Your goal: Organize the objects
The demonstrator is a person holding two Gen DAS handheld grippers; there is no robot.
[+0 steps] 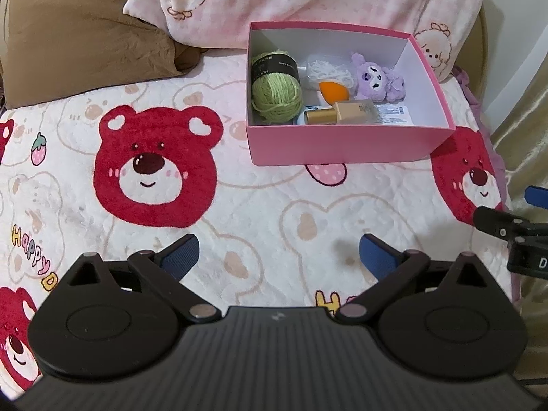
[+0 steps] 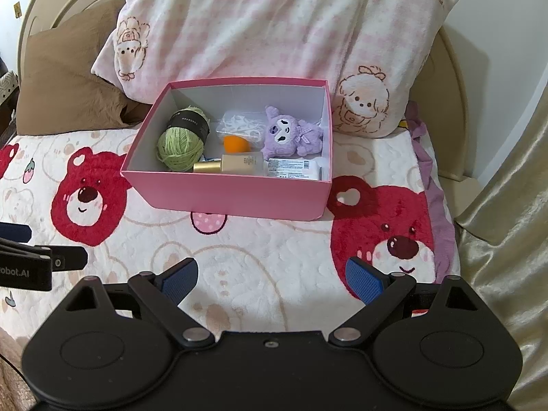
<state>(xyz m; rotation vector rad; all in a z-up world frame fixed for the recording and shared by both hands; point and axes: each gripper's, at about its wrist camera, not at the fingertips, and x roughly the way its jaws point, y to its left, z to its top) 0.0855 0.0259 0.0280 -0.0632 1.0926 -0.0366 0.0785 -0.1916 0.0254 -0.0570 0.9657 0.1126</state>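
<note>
A pink box [image 1: 342, 145] [image 2: 226, 193] stands on the bed blanket. Inside lie a green yarn ball [image 1: 276, 94] [image 2: 180, 147], an orange sponge [image 1: 334, 90] [image 2: 234, 144], a purple plush toy [image 1: 376, 77] [image 2: 291, 132], a beige bottle with gold cap [image 1: 342, 113] [image 2: 233, 165], a white tube [image 1: 394, 114] [image 2: 294, 168] and a clear bag of white string [image 1: 325, 66] [image 2: 241, 124]. My left gripper [image 1: 279, 257] is open and empty above the blanket, short of the box. My right gripper [image 2: 272, 275] is open and empty, also short of the box.
The blanket [image 1: 239, 205] has red bear prints. A pink-white pillow [image 2: 274, 27] and a brown pillow [image 1: 85, 34] lie behind the box. The bed edge and a gold curtain [image 2: 513, 222] are on the right. Each gripper shows at the edge of the other's view.
</note>
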